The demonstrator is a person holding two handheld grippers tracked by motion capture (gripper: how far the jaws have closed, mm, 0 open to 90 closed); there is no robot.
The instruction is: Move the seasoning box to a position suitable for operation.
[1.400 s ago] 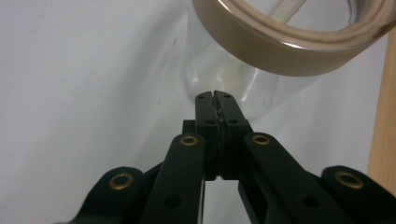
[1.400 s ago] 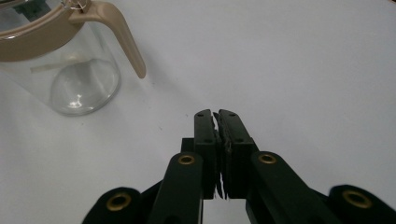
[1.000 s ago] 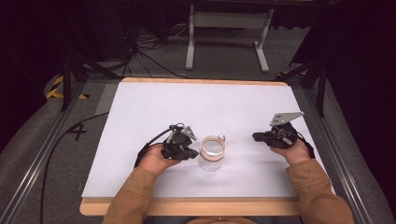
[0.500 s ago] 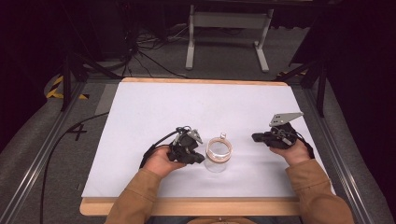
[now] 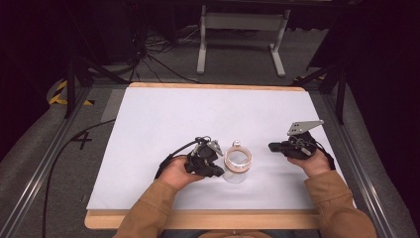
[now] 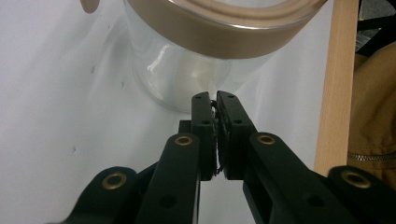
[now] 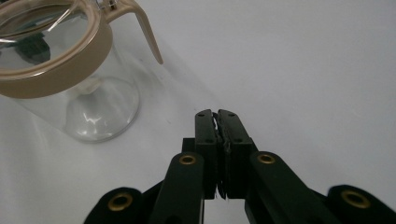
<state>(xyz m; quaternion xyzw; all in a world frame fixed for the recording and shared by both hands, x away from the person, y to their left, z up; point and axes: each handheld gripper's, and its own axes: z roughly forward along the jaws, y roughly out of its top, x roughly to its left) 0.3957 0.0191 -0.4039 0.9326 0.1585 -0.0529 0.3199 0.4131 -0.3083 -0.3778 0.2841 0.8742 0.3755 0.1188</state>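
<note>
Left gripper view: closed, empty jaws of the left gripper (image 6: 215,100) sit just short of a glass jar (image 6: 196,70) straight ahead. The right gripper (image 7: 217,116), also closed and empty, has the jar well off to its left. The approach looks underway; next, the left jaws likely must open to grasp.

My left gripper (image 5: 218,171), jaws pressed together, sits right against the glass jar (image 5: 237,163); my right gripper (image 5: 275,147), jaws also closed, rests well apart from it.
</note>
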